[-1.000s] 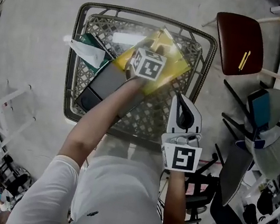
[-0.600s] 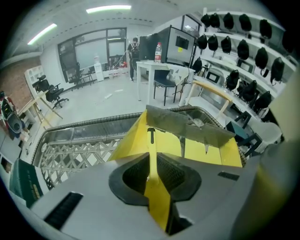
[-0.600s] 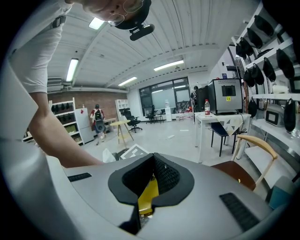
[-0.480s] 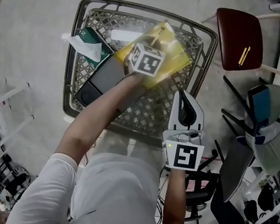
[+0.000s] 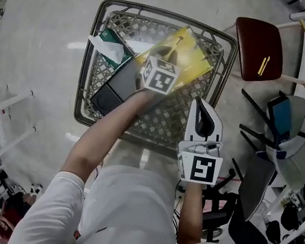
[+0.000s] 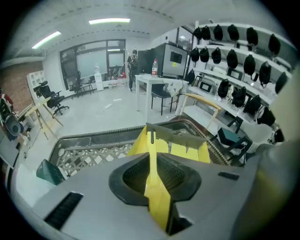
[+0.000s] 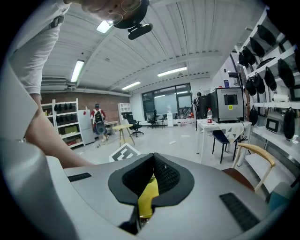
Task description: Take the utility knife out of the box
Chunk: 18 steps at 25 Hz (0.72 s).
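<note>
The utility knife's yellow card pack [image 5: 188, 59] hangs tilted over the wire basket [image 5: 90, 66], and my left gripper [image 5: 163, 66] is shut on its near edge. In the left gripper view the card [image 6: 152, 157] runs edge-on between the pads of my left gripper [image 6: 157, 177], with the basket [image 6: 89, 151] below. My right gripper [image 5: 200, 106] hovers at the basket's right front corner, apart from the pack. Its jaws look shut in the right gripper view [image 7: 149, 188], where a yellow sliver shows low in the slit; I cannot tell what it is.
A green tissue pack [image 5: 109, 48] and a flat black case [image 5: 119, 82] lie in the basket's left half. A dark red chair [image 5: 263, 43] stands to the right, with more chairs and clutter [image 5: 284, 121] along the right edge. White frames [image 5: 3, 107] stand at the left.
My left gripper has closed on the yellow pack and risen, so the pack now stands higher and more tilted over the basket. My right gripper has also risen a little.
</note>
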Tool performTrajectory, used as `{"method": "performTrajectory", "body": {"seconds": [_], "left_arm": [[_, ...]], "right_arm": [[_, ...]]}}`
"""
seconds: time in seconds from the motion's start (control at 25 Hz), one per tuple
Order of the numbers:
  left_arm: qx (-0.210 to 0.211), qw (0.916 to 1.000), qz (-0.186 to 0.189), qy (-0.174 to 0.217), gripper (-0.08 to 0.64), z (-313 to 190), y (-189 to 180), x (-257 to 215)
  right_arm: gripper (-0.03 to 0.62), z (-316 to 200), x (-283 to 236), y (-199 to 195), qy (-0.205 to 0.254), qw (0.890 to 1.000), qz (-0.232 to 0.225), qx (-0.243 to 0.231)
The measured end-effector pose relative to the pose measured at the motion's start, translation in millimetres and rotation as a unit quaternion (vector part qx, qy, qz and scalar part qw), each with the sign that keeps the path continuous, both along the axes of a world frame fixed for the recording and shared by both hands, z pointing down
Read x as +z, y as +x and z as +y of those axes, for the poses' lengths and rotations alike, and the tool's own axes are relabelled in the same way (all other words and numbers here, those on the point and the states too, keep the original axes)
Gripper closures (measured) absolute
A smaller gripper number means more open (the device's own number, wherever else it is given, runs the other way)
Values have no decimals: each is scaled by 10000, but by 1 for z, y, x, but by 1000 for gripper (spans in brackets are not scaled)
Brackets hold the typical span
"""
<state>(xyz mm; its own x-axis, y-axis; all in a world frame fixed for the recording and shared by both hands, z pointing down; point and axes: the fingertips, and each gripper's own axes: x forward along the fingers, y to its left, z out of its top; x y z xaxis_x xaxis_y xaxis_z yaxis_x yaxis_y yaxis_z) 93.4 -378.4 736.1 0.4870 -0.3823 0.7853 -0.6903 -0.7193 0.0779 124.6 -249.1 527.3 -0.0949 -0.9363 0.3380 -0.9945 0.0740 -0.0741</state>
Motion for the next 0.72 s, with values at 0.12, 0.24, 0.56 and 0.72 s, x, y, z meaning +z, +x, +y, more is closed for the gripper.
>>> {"method": "performTrajectory", "body": {"seconds": [0.12,0.24,0.56,0.72], "left_arm": [[14,9998,115,145,515,6,-6,-23],[33,9993,230,309,515,12,-13,-50],[-66,9967,627,506,515,44,-44,-116],[-184,9945,821,628,515,55,-63,-151]], "right_arm": [[594,7,-13,-6,89,9999,56,-3],[594,15,-28,-11,174,9998,115,11],[594,40,-64,-25,298,9991,311,17],[594,46,-82,-29,354,9985,408,5]]}}
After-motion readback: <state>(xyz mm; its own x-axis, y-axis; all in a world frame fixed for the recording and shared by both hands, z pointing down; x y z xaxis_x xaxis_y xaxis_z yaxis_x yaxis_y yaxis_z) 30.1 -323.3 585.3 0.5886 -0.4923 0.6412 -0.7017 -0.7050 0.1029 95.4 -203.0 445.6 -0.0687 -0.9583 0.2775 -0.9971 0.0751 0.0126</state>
